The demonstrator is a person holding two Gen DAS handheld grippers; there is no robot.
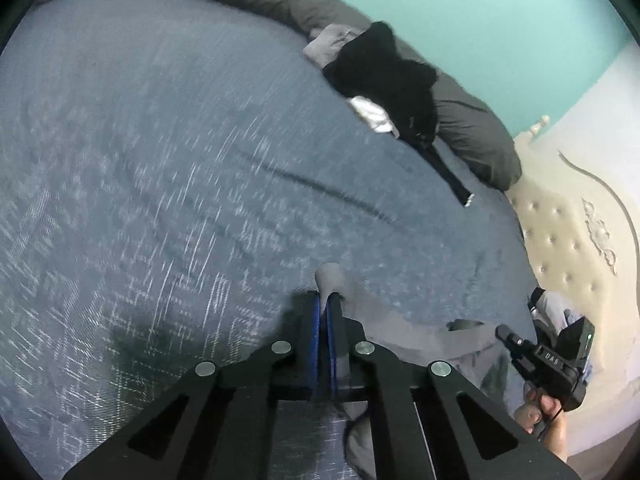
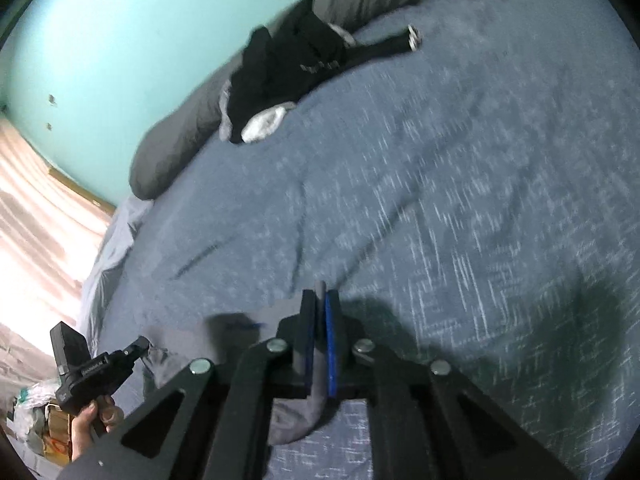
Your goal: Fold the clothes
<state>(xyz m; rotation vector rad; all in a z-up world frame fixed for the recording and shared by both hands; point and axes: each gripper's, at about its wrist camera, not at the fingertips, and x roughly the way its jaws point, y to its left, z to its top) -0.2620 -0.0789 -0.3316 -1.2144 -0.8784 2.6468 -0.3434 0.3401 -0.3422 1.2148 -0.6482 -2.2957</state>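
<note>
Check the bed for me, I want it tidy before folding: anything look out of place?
Yes. A crumpled pile of black clothes with white pieces sits unfolded at the far edge against the grey pillows, one sleeve trailing out. Both tools hold a grey garment.

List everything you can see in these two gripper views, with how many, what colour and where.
Bedspread: one, blue-grey with pale flecks, covering the bed.
Grey garment: one, grey, at the near edge of the bed, pinched by both grippers.
Pile of clothes: one heap, mostly black with white and grey pieces, at the far side against the pillow.
Pillow: one long, dark grey, along the wall.
Wall: turquoise, behind the bed.
Headboard: one, cream, tufted, at the bed's end.
Left gripper: black with blue pads, shut on the grey garment.
Right gripper: black with blue pads, shut on the grey garment.
Hands: two, each on a gripper handle.
</note>
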